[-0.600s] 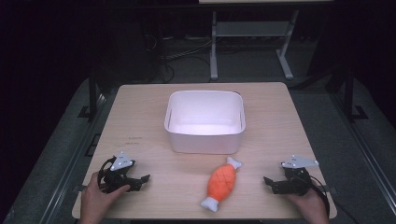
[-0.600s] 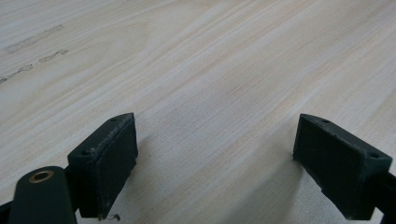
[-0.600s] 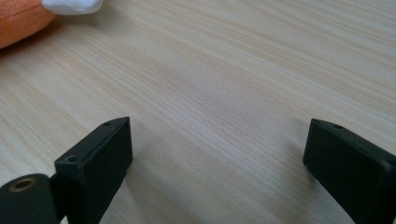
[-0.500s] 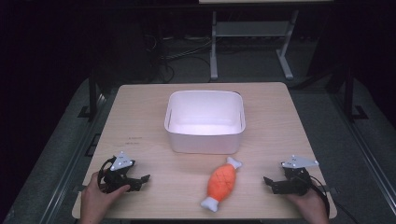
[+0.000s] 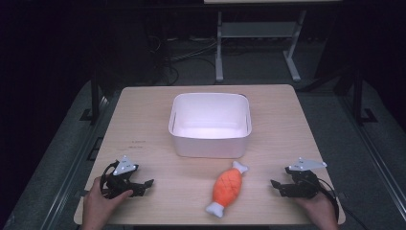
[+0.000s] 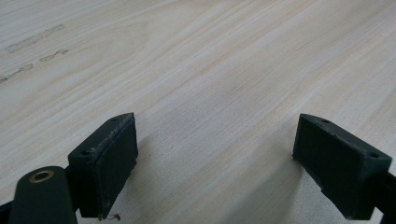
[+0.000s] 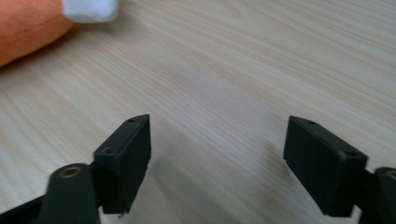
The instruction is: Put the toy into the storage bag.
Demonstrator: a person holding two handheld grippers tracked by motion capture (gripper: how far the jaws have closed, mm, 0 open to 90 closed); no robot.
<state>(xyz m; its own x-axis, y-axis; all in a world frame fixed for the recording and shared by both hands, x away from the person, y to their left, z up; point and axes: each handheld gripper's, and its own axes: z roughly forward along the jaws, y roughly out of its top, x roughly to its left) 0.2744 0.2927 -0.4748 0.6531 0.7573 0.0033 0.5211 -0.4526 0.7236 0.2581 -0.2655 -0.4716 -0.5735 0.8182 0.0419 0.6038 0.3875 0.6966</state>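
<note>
1. Left gripper (image 5: 143, 186) rests on the wooden table (image 5: 143, 120), jaws apart, nothing between them
2. Right gripper (image 5: 276, 186), jaws apart, empty
3. Orange drumstick toy (image 5: 227, 188) lies between both grippers, near the white bin (image 5: 210, 143)

Toy (image 5: 226, 188) lies on table (image 5: 143, 124), before the bin (image 5: 210, 143).

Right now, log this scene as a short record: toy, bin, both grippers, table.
toy: orange drumstick toy with white ends, lying on the table between the two grippers, in front of the bin
bin: white bin, near the table's middle; no contents visible
left gripper: jaws open, nothing between them, low over bare wood
right gripper: jaws open, nothing held, pointing toward the toy
table: light wood table
</note>
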